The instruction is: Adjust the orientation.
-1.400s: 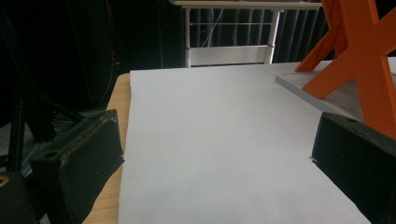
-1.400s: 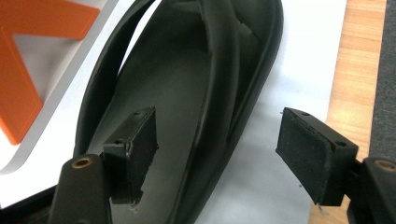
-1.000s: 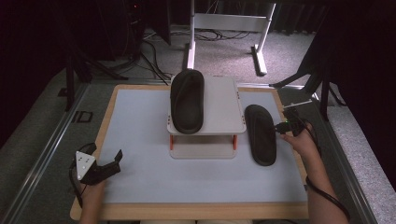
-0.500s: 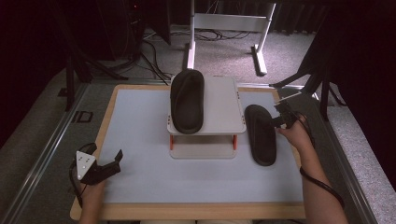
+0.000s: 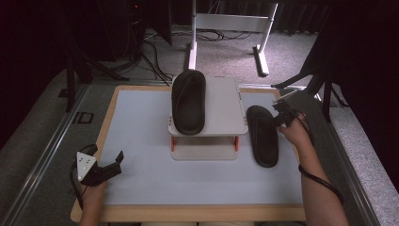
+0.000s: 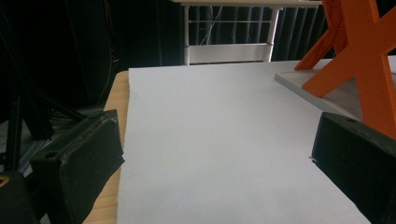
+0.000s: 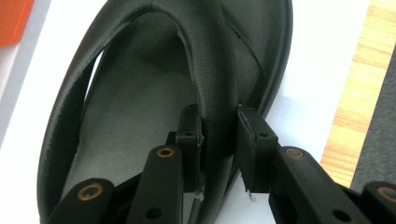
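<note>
One black slipper (image 5: 188,101) lies on top of the small white rack (image 5: 226,101) in the middle of the table. A second black slipper (image 5: 262,135) lies on the mat to the rack's right. My right gripper (image 5: 281,115) sits at that slipper's far right edge. Its jaws have just been closing. In the right gripper view they pinch the strap of the slipper (image 7: 140,93), so the right gripper (image 7: 219,149) is shut on it. My left gripper (image 5: 110,165) rests near the table's front left. It stands open (image 6: 215,158) over bare mat.
The rack's orange legs (image 6: 364,60) stand to the right of the left gripper. A pale mat (image 5: 141,141) covers the wood-edged table (image 5: 188,213). Beyond the far edge stands a white frame (image 5: 230,23) on carpet, with dark stands and cables around it.
The right hand has shifted left and farther up the table to the slipper beside the rack, and its jaws have closed on the strap. The left hand has stayed still.
</note>
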{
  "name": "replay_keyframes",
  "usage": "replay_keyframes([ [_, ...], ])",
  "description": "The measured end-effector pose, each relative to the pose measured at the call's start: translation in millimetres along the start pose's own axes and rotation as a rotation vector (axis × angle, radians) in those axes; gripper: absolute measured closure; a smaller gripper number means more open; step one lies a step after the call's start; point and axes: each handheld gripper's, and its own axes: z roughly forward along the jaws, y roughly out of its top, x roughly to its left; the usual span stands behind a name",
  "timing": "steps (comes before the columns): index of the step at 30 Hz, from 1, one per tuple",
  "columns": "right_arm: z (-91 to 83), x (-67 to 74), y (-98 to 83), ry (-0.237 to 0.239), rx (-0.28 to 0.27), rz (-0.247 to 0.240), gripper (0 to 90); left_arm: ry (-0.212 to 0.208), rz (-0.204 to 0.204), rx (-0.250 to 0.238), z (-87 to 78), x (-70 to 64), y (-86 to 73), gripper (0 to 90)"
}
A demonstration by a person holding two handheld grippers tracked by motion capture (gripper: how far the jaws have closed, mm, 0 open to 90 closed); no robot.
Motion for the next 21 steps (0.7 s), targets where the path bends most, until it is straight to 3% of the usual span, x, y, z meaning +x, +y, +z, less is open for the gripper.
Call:
replay_keyframes([
  [9, -3.2, 1.0, 1.3, -0.003, 0.025, 0.032, 74.2, 0.0, 0.004, 0.001, 0.0, -0.1, 0.0, 1.5],
  [21, -20.9, -1.6, -1.0, 0.007, 0.051, 0.087, 75.4, 0.001, 0.004, 0.002, 0.1, -0.2, 0.1, 1.5],
])
